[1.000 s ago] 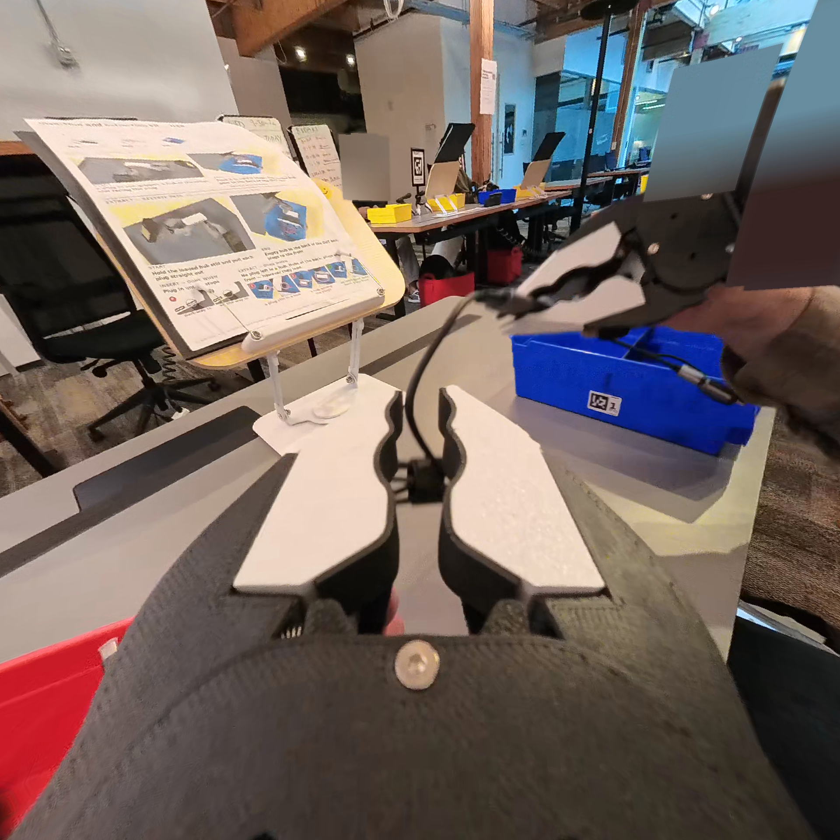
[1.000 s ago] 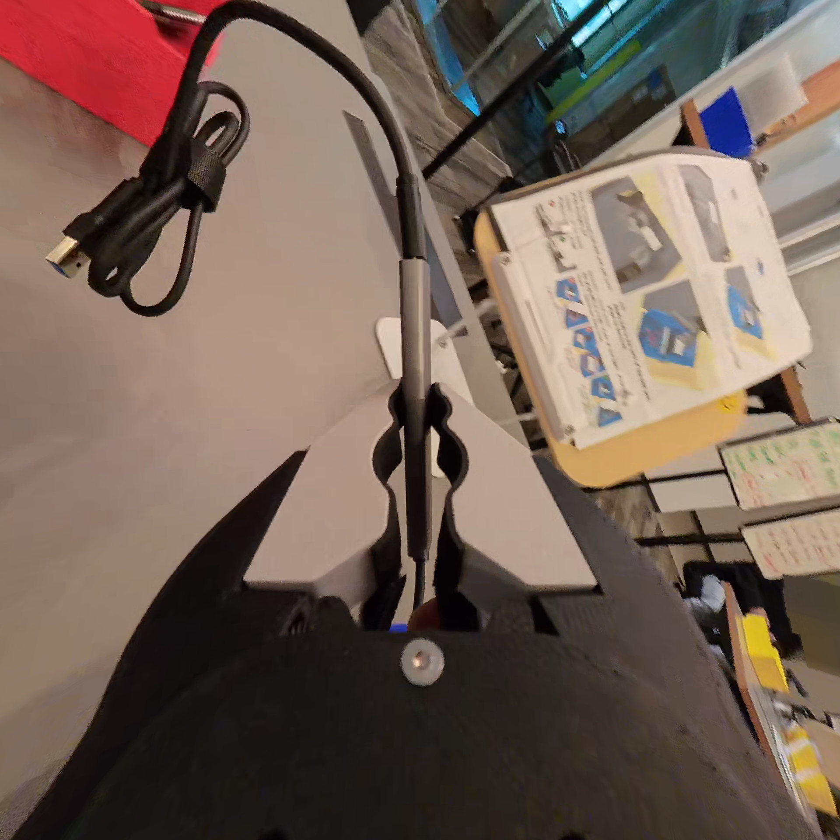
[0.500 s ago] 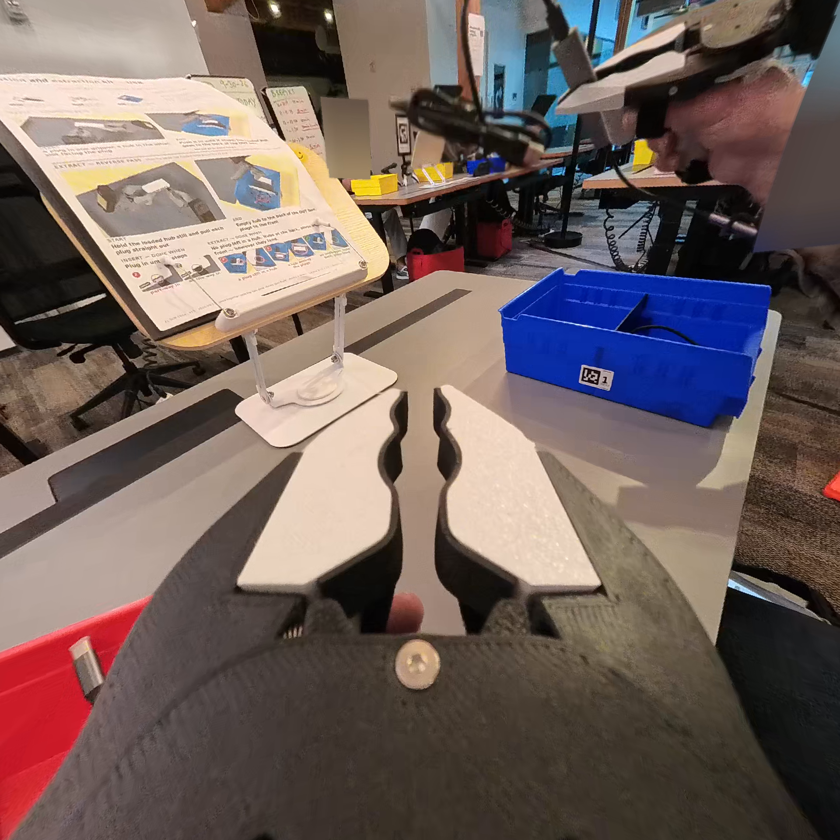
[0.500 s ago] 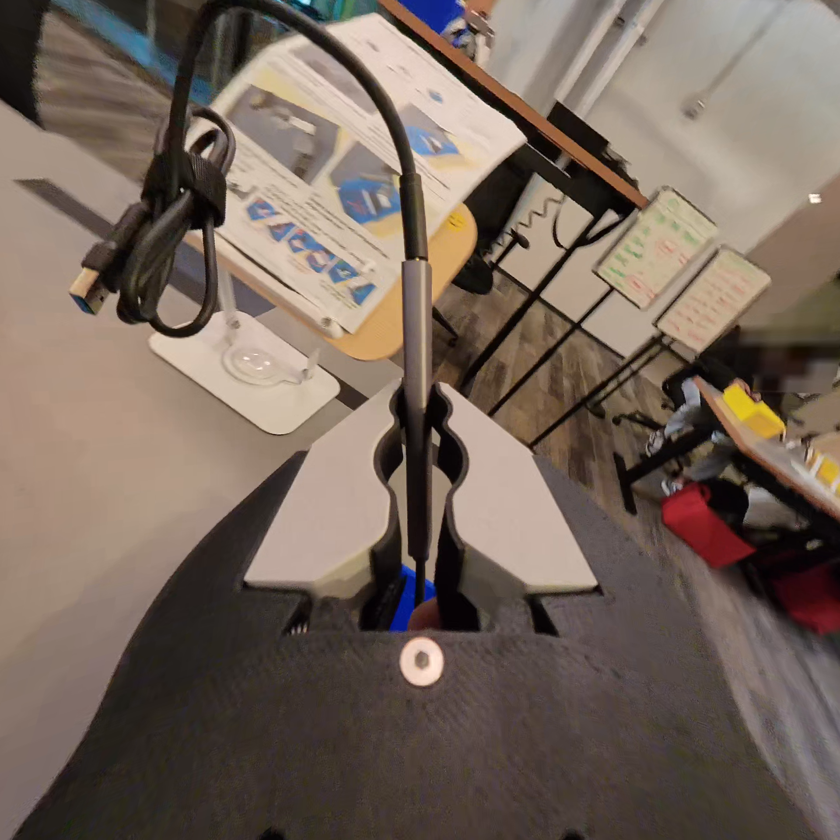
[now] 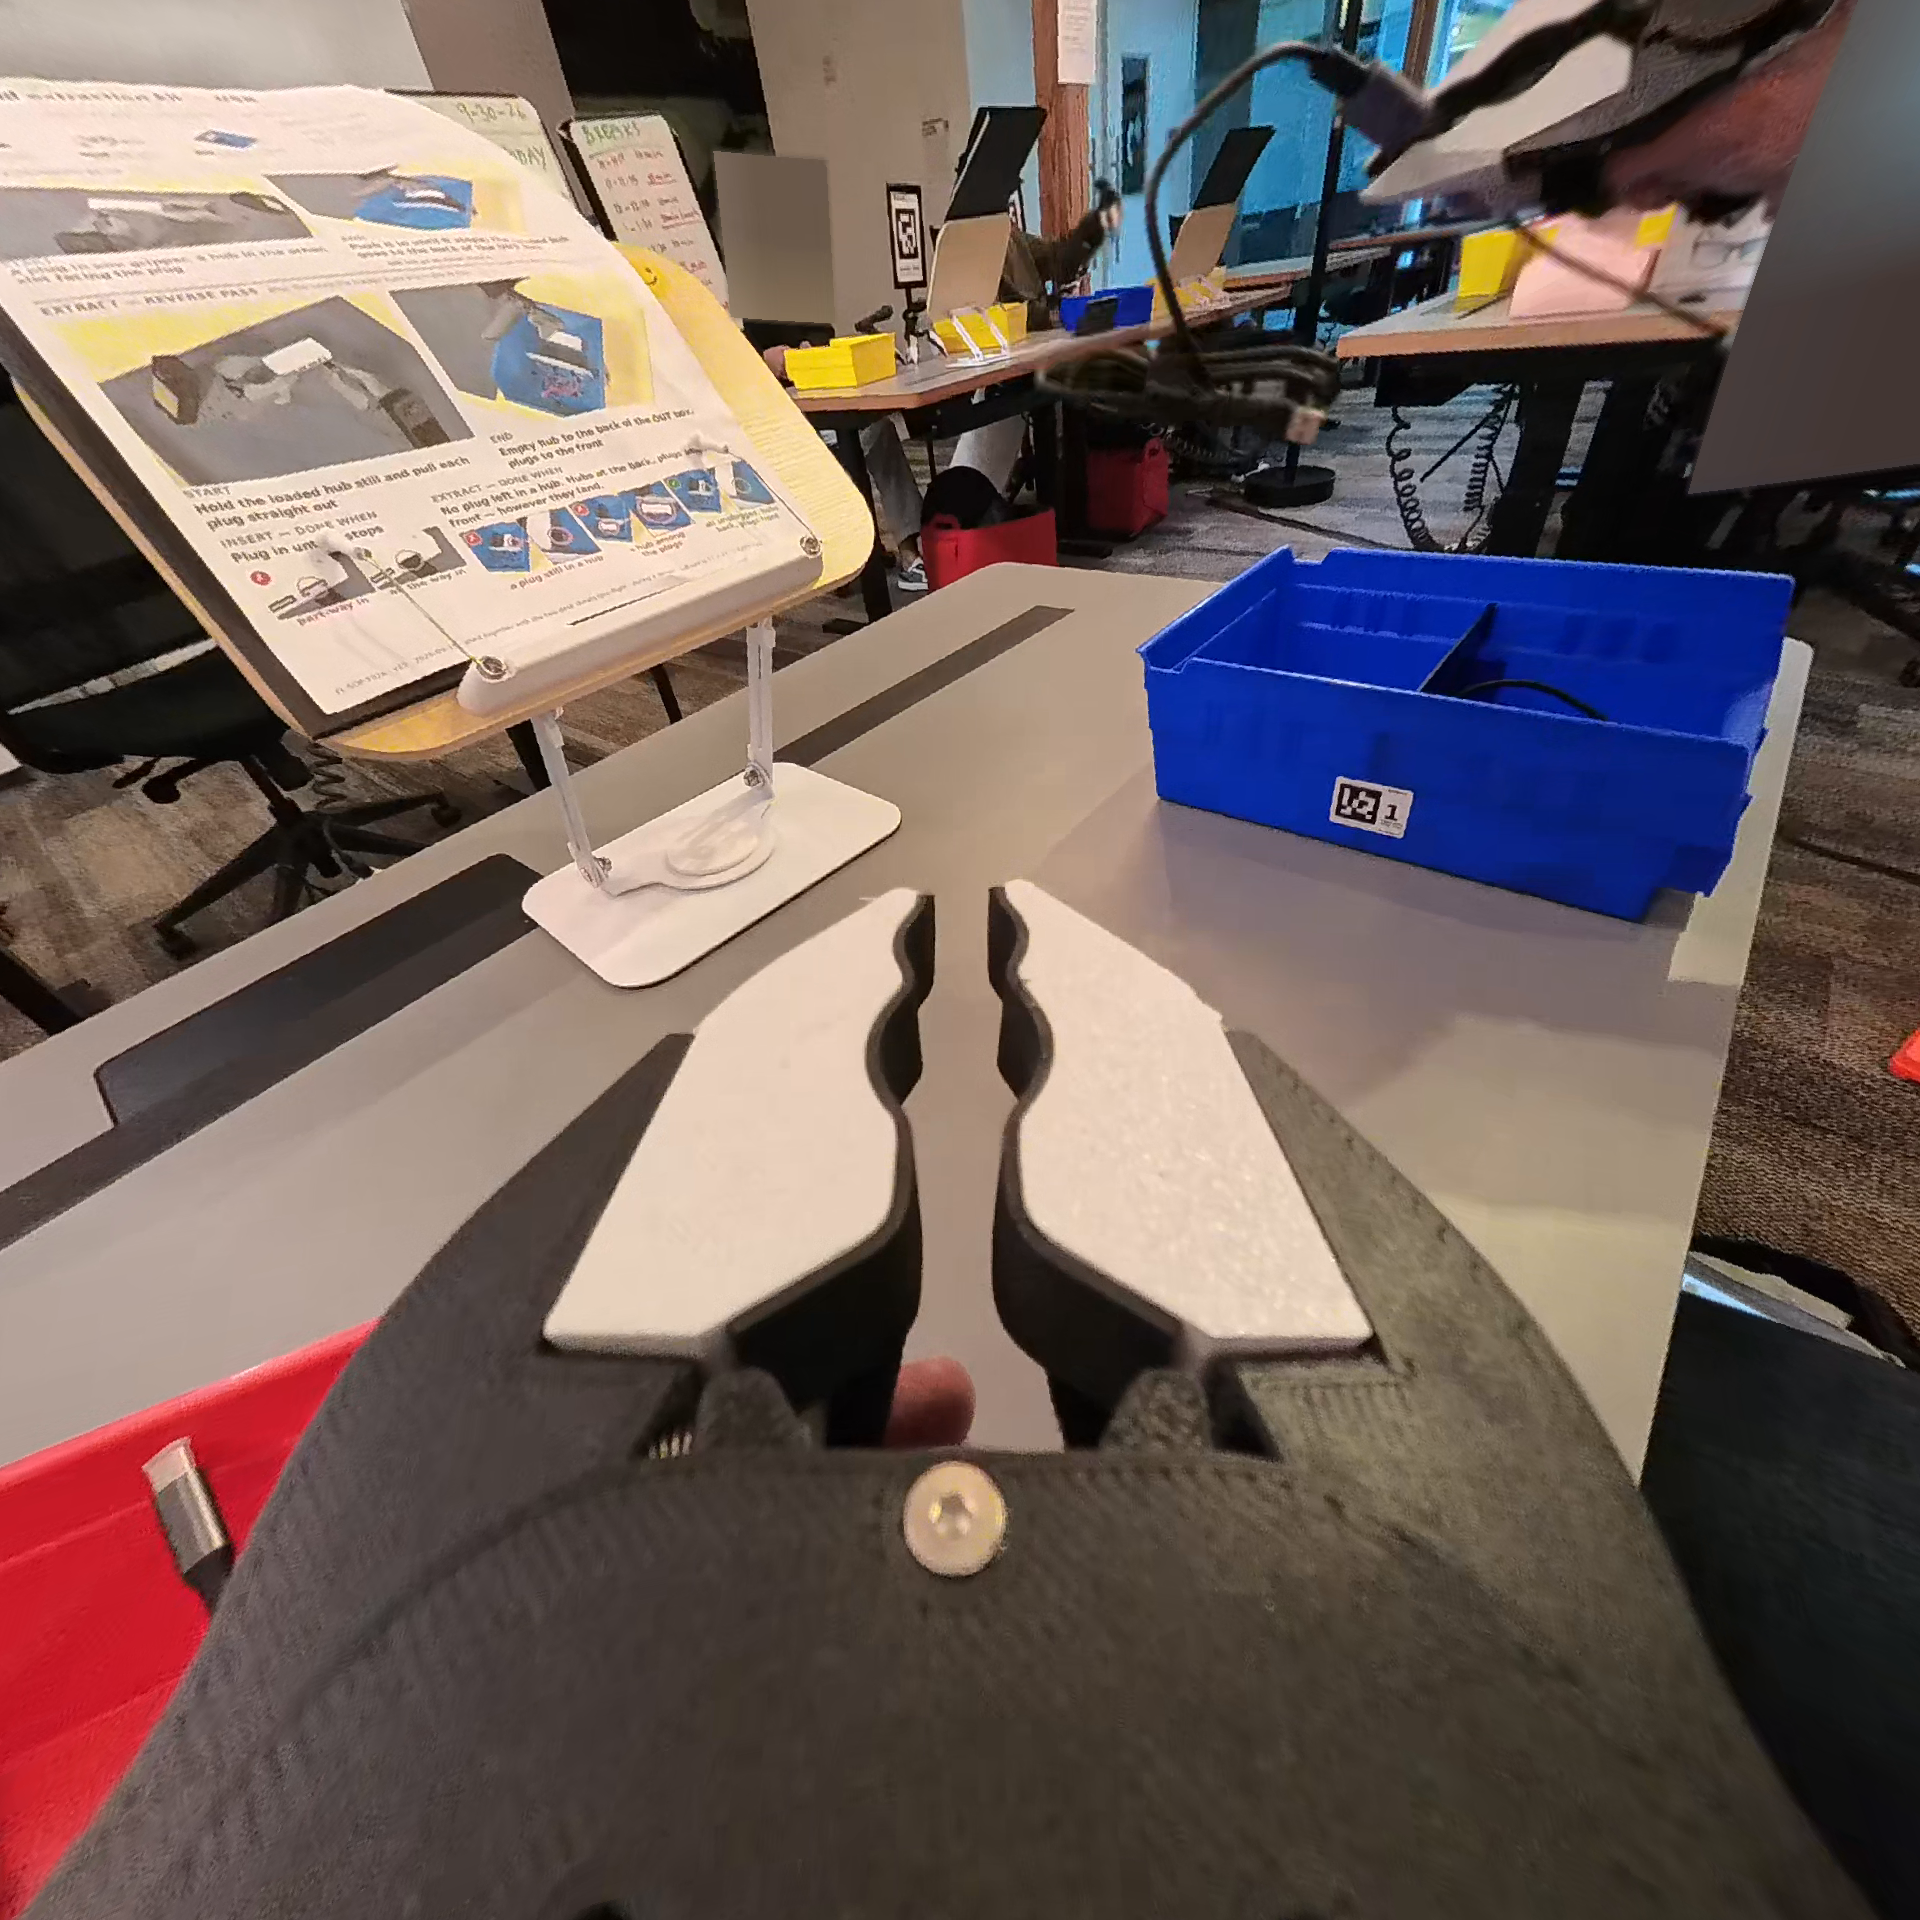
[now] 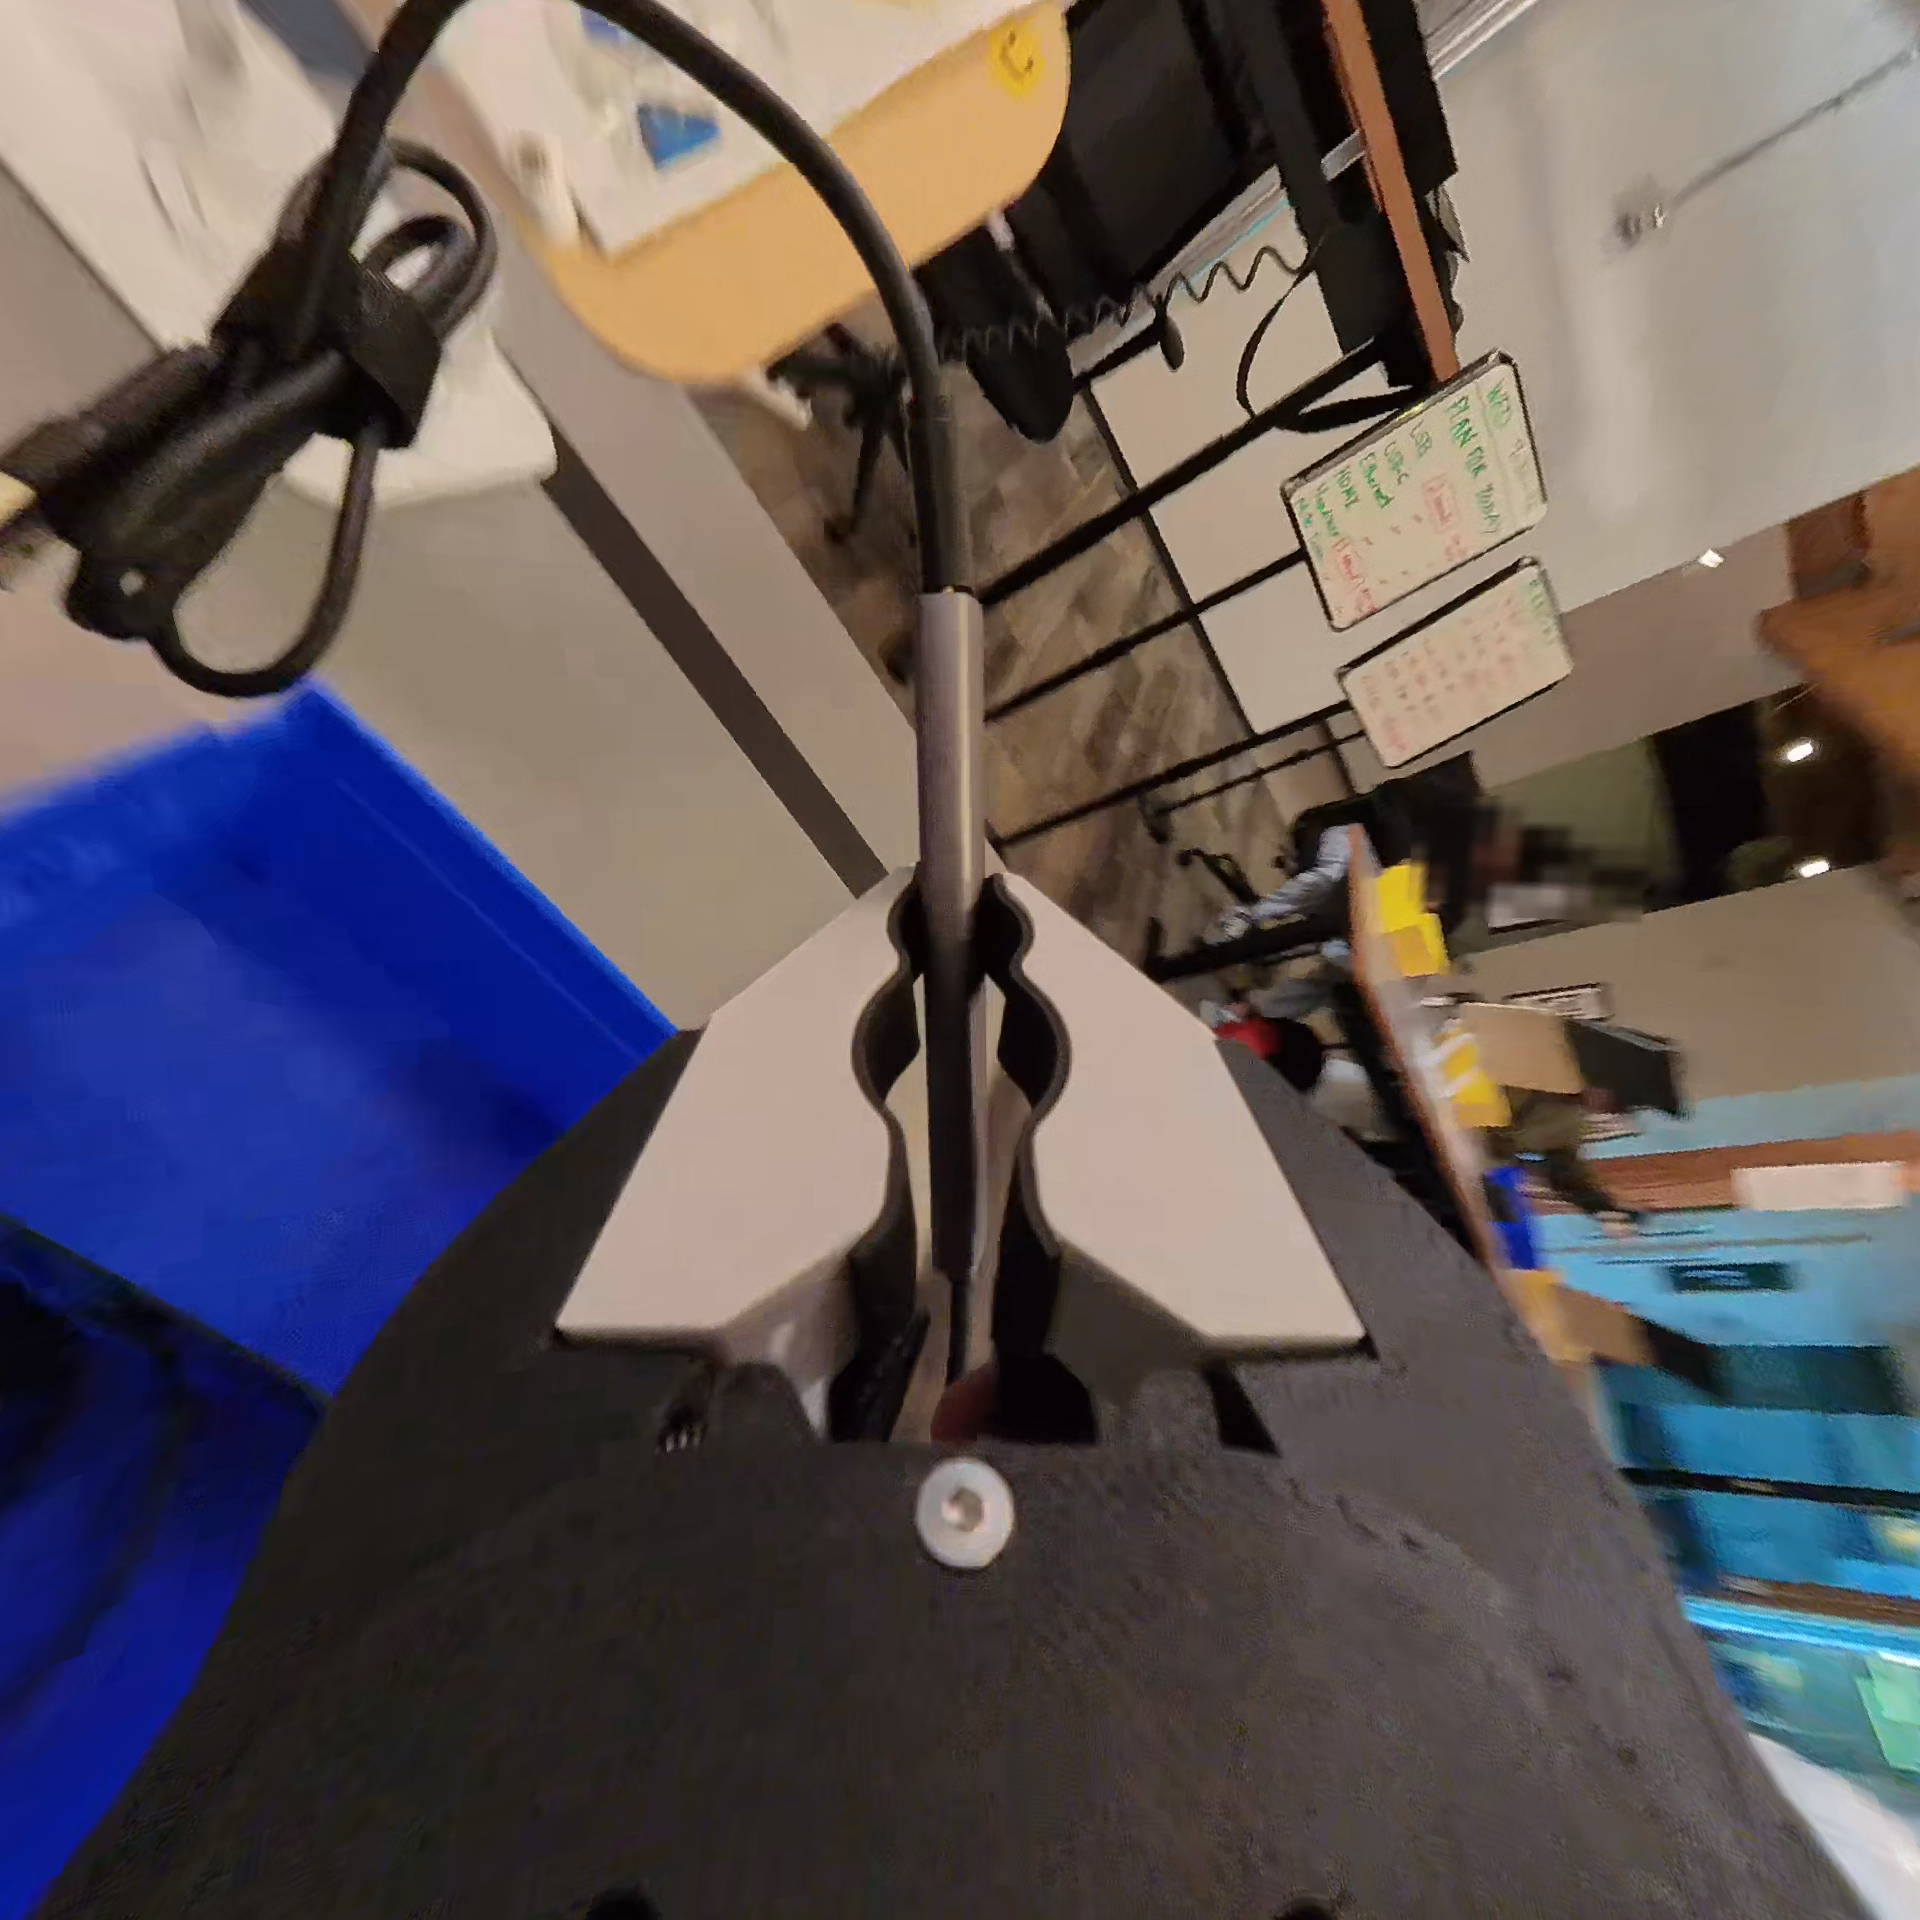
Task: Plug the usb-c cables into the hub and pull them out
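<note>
Black USB-C cable (image 6: 940, 488) with its grey metal plug sits clamped in your right gripper (image 6: 951, 914), above the blue plastic bin (image 5: 1455, 727). Lower gently so the bundled tail lands inside. Left gripper (image 5: 956, 914)'s slightly parted, empty.

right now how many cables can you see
3: a bundled black cable clamped in the right gripper, a black cable inside the blue plastic bin, a grey-plugged cable in the red bin. More may be hidden.

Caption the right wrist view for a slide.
Right gripper clamps a grey-plugged black cable, its strapped coil dangling above the blue plastic bin.
</note>
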{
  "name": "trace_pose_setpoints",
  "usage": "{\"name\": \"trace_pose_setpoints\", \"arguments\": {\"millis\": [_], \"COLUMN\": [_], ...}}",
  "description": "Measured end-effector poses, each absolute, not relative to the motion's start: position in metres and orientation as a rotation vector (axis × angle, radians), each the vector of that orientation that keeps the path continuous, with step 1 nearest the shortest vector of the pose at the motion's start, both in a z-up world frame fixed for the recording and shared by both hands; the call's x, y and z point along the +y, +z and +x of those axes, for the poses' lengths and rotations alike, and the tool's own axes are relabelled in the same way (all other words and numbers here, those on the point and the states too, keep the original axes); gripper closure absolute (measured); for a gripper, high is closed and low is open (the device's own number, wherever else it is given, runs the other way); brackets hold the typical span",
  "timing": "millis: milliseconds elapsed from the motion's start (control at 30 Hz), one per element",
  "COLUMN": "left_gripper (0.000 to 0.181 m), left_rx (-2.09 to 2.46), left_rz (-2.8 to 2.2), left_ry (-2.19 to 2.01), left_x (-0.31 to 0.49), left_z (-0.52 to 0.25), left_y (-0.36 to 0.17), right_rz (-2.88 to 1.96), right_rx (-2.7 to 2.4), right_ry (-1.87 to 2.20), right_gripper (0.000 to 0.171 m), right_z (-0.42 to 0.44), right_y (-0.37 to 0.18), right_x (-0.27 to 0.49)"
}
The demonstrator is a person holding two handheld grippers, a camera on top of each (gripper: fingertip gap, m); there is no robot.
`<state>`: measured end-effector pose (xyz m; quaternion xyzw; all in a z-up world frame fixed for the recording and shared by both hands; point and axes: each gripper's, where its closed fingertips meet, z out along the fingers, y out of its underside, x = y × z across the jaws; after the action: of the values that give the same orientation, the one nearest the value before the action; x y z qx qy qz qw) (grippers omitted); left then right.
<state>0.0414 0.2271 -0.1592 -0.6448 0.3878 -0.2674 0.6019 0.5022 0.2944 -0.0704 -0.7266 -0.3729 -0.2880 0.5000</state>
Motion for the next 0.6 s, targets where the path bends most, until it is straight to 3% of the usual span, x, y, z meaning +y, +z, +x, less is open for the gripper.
{"name": "trace_pose_setpoints", "arguments": {"millis": [300, 600], "left_gripper": [0.173, 0.173], "left_rx": [0.911, 0.921], "left_rz": [-1.497, -1.500], "left_ry": [-0.614, -0.616], "left_x": [0.226, 0.224], "left_z": [0.044, 0.047], "left_y": [-0.162, -0.164], "right_rz": [-1.690, -1.569], "right_rx": [-1.451, -1.885], "right_ry": [-1.265, -1.232], "right_gripper": [0.165, 0.165], "right_z": [0.549, 0.505], "right_y": [-0.083, -0.156], "right_x": [0.286, 0.300]}}
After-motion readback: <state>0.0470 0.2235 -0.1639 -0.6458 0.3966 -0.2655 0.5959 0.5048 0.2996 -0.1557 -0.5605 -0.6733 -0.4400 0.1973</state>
